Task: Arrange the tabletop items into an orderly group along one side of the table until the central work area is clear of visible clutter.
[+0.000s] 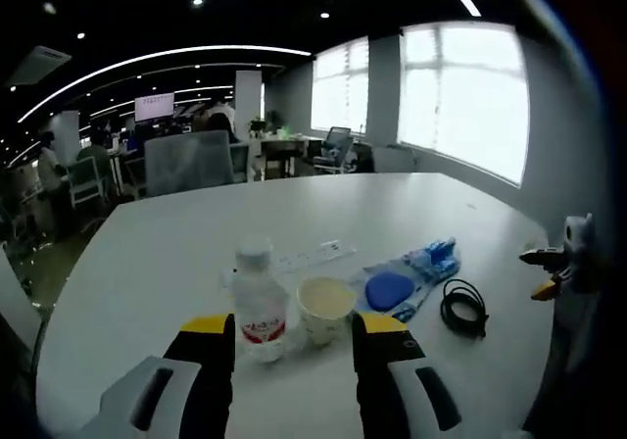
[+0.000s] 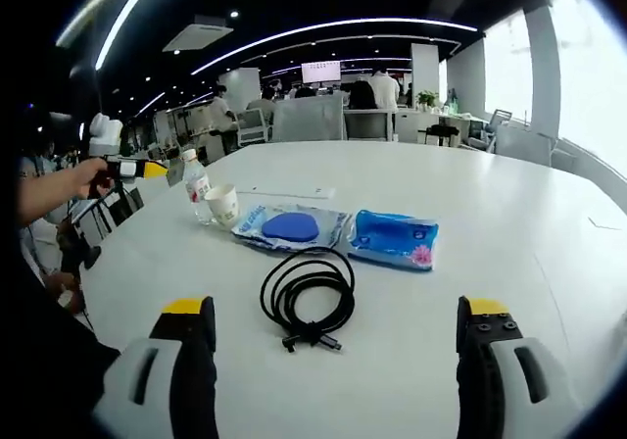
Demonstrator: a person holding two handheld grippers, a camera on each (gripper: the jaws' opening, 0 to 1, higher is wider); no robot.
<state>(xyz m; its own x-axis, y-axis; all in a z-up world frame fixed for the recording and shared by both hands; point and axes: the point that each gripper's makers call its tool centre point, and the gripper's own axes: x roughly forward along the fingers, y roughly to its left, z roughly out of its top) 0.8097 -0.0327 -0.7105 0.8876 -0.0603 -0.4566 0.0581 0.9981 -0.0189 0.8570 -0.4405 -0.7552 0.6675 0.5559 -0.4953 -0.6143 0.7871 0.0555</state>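
Note:
On the white table (image 1: 147,253) a small clear water bottle (image 1: 260,307) with a red label stands beside a paper cup (image 1: 325,307). My left gripper (image 1: 292,346) is open, its yellow-tipped jaws just short of these two. Right of the cup lie a clear pack holding a blue oval (image 1: 389,289), a blue packet (image 1: 431,260) and a coiled black cable (image 1: 463,307). My right gripper (image 2: 335,312) is open and holds nothing, with the cable (image 2: 309,307) just ahead of it. Beyond it are the blue packet (image 2: 394,238), the blue oval (image 2: 290,226), the cup (image 2: 224,204) and the bottle (image 2: 197,186).
A white power strip (image 1: 313,256) lies behind the bottle. A hand (image 2: 59,189) holds the left gripper (image 2: 127,168) at the table's left edge. The right gripper (image 1: 560,263) shows at the right. Office chairs (image 1: 186,165), desks and people fill the room behind. Bare tabletop (image 2: 509,204) stretches right.

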